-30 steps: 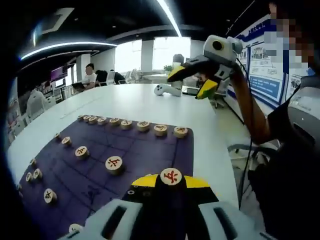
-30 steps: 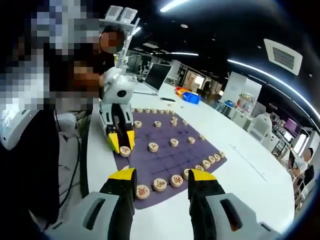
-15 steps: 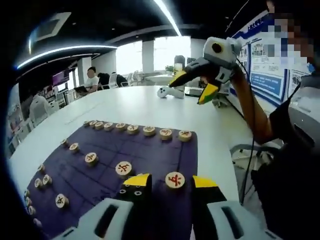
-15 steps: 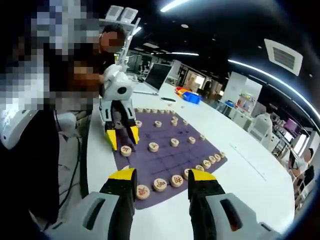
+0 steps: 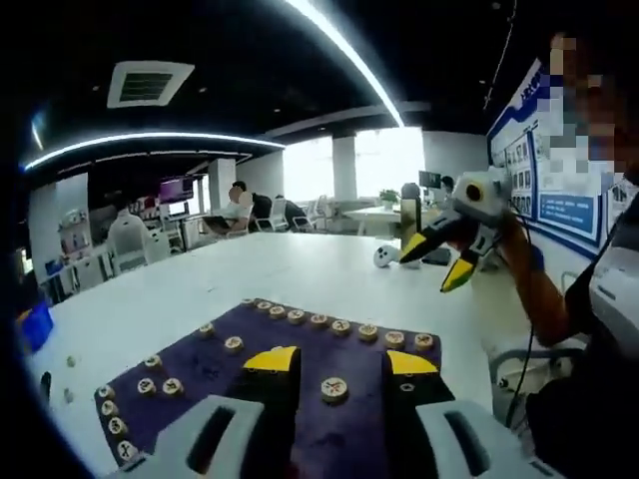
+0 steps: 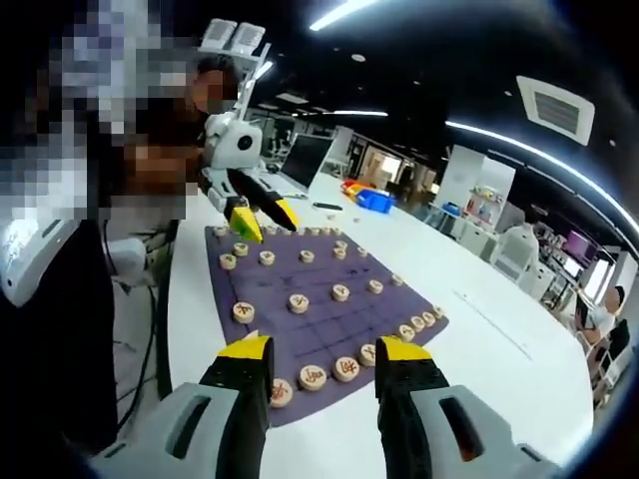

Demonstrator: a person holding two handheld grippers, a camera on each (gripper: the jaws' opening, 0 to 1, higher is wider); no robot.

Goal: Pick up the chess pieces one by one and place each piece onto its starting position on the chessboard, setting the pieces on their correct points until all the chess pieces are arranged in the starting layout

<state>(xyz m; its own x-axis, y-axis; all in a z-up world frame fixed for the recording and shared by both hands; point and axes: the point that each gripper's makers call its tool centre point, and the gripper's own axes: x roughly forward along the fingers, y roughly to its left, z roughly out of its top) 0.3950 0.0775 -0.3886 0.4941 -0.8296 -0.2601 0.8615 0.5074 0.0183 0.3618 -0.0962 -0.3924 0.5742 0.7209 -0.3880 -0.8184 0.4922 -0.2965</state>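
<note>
A purple chessboard mat (image 5: 215, 361) (image 6: 319, 299) lies on the white table (image 5: 200, 289). Round wooden pieces stand on it, with one row (image 5: 339, 325) along the far edge and another row (image 6: 312, 376) close to my right gripper. One piece with a red mark (image 5: 334, 388) (image 6: 243, 311) rests on the mat by the side edge. My left gripper (image 5: 339, 361) (image 6: 263, 222) hangs open above the mat, clear of that piece. My right gripper (image 6: 324, 349) (image 5: 434, 261) is open and holds nothing, raised beyond the mat's row end.
A white controller (image 5: 384, 256) lies on the table past the mat. Blue and yellow bins (image 6: 374, 198) and a monitor (image 6: 305, 160) stand at the table's far side. A person's arm (image 5: 524, 289) reaches in at the right. People sit at desks (image 5: 235, 210) behind.
My left gripper opened, let go of the red-marked piece on the mat and rose up and away from it. The right gripper stayed open and barely moved.
</note>
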